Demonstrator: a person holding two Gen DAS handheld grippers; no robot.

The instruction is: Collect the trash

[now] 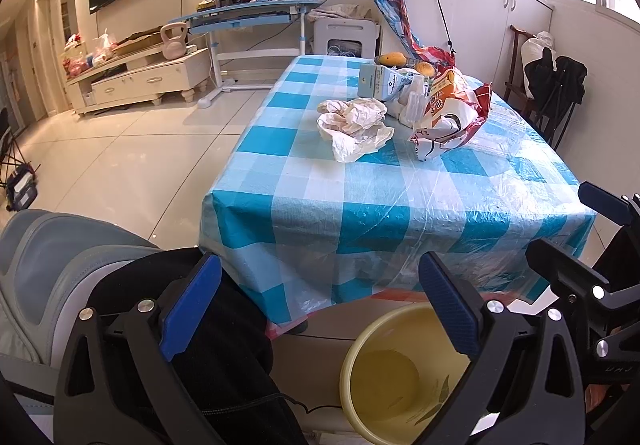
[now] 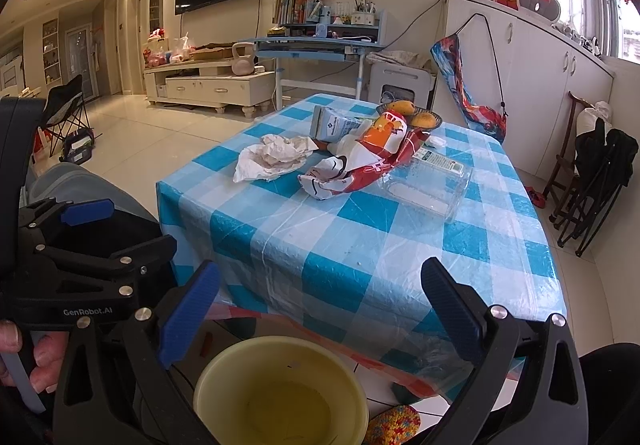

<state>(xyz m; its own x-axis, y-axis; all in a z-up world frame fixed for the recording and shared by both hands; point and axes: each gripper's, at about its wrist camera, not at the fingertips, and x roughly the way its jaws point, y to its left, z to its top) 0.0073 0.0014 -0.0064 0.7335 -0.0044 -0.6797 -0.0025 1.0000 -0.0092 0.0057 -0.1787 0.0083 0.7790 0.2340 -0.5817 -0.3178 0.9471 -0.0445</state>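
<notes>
Trash lies on the blue-checked table (image 1: 360,213) (image 2: 360,245): a crumpled white paper bag (image 1: 352,121) (image 2: 272,157), a red-and-orange snack bag (image 1: 452,113) (image 2: 372,157), a grey-blue carton (image 1: 378,81) (image 2: 330,125) and a clear plastic box (image 2: 432,185). An empty yellow bin (image 1: 396,373) (image 2: 280,389) stands on the floor before the table. My left gripper (image 1: 320,301) is open and empty, low, in front of the table's edge. My right gripper (image 2: 320,305) is open and empty above the bin. Each gripper shows at the other view's edge.
A dish of mangoes (image 2: 412,115) sits at the table's far end beside a colourful bag (image 2: 464,93). A grey padded seat (image 1: 48,269) is at the left. Folded chairs (image 2: 592,181) stand by the right wall. A desk (image 1: 256,13) and TV cabinet (image 1: 140,77) are beyond.
</notes>
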